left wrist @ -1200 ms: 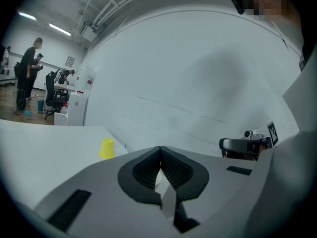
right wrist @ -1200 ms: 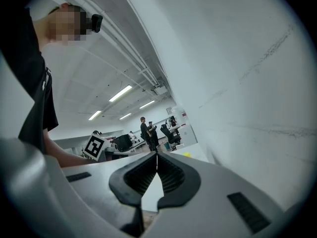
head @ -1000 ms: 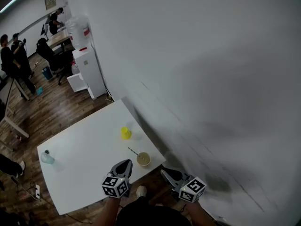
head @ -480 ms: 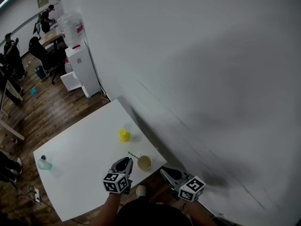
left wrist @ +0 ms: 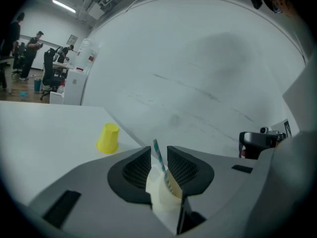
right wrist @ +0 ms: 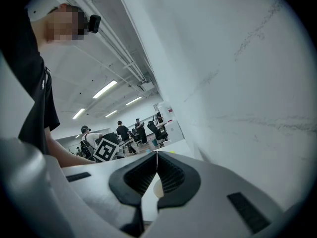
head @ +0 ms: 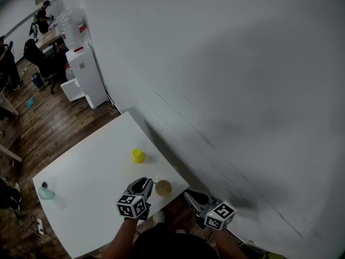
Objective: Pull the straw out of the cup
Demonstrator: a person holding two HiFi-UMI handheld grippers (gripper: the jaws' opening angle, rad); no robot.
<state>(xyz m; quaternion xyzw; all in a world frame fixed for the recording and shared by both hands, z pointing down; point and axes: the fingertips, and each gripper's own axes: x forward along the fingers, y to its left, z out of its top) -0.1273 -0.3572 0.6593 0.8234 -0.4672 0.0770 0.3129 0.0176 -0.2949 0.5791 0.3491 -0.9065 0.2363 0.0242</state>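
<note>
A tan paper cup (head: 163, 187) stands near the front right corner of the white table (head: 91, 177). In the left gripper view the cup (left wrist: 161, 198) is close below the jaws, and its teal-striped straw (left wrist: 160, 161) leans up through the gap between them. My left gripper (head: 143, 186) is open, just left of the cup, with its jaws on either side of the straw but not pressed on it. My right gripper (head: 192, 197) hangs shut beyond the table's right edge, holding nothing.
An upturned yellow cup (head: 138, 155) sits further back on the table. A pale teal cup (head: 45, 192) stands at the far left corner. A grey wall (head: 226, 90) runs close along the table's right side. People and desks are far off on the wooden floor.
My left gripper has moved forward and right until its jaws reach the straw at the cup. The right gripper has stayed in place. The head view has shifted slightly.
</note>
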